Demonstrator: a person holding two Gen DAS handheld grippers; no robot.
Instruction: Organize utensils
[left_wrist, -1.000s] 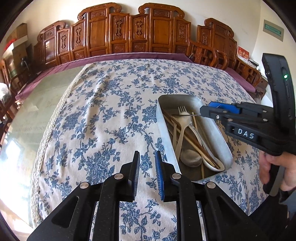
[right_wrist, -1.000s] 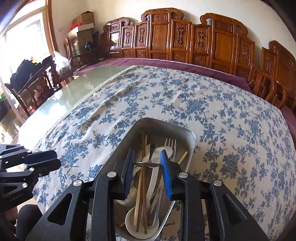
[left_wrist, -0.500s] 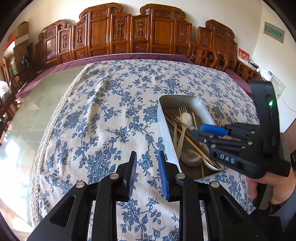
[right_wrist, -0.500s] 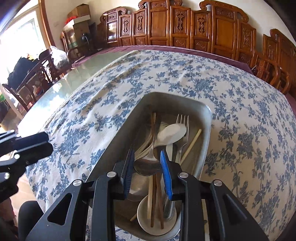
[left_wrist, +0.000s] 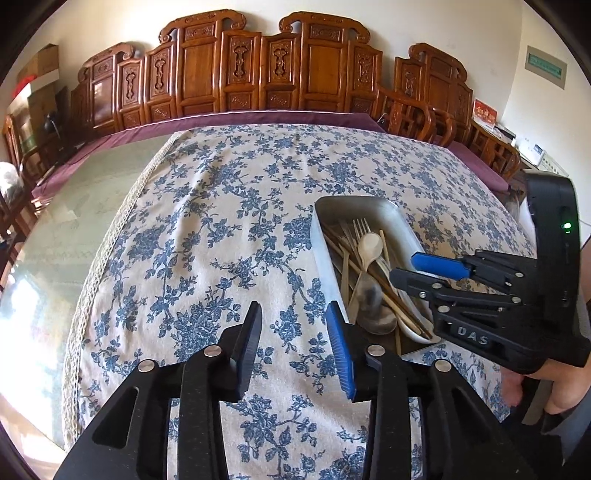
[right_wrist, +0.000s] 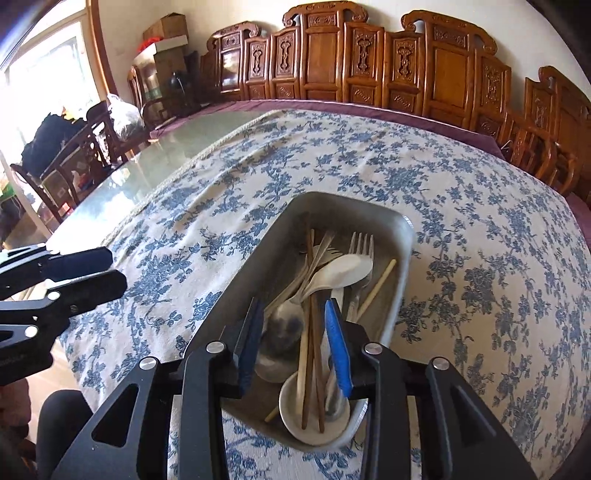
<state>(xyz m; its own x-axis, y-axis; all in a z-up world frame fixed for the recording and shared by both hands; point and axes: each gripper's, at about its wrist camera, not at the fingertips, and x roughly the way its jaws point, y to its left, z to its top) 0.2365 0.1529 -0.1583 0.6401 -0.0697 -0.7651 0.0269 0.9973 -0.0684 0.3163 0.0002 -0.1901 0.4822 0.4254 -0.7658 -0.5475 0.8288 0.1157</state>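
Since a second ago: right gripper (right_wrist: 293, 343) has dropped lower over the metal tray (right_wrist: 402, 236), and both grippers' jaws have just been opening.

Left gripper (left_wrist: 293, 345) is hovering over bare floral tablecloth (left_wrist: 207, 236), jaws parted to a middling gap, nothing between them. The tray is lying just to its right on the cloth.

Right gripper is hanging above the near end of the tray, jaws apart at a moderate width, pads pressing on nothing. Seen between them: a metal spoon (right_wrist: 284, 321) bowl and dark chopsticks (right_wrist: 314, 332); whether the tips are touching any, cannot tell.

In the tray, near to far: a white ceramic spoon (right_wrist: 306, 417), pale chopsticks, a white plastic spoon (right_wrist: 343, 271), a fork (right_wrist: 362, 243), all piled lengthwise and crossing.

Beyond the table, carved wooden chairs (right_wrist: 325, 62) are lining the wall.
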